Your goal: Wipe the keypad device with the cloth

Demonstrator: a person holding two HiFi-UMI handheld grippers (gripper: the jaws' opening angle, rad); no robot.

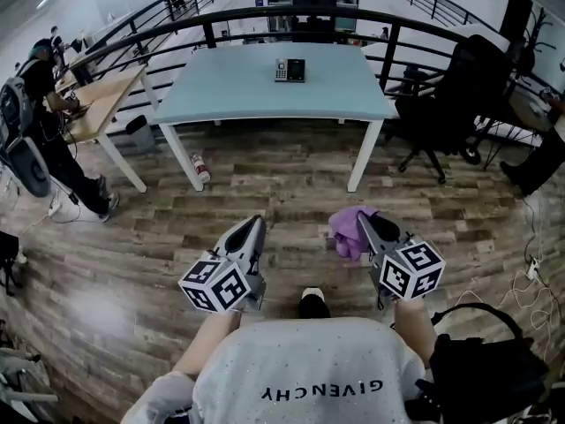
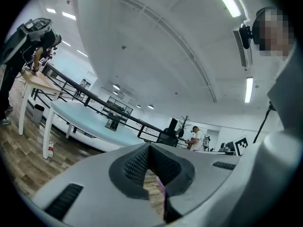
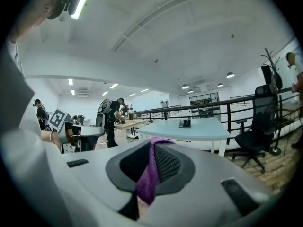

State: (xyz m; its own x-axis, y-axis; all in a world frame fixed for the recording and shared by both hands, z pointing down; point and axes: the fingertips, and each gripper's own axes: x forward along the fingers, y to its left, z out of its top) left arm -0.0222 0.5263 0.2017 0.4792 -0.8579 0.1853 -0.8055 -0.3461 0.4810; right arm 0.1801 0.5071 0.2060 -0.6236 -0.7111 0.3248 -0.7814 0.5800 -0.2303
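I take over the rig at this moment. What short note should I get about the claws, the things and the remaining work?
Left claw: shut, empty.
Right claw: shut on the cloth.
Keypad: on the table, across the floor, likely out of reach from here.
Done: cloth is in hand.
Left: walk to the table and wipe the keypad.

A pale blue table (image 1: 229,87) stands near a black office chair (image 1: 459,87); a bottle (image 1: 200,168) lies nearby.
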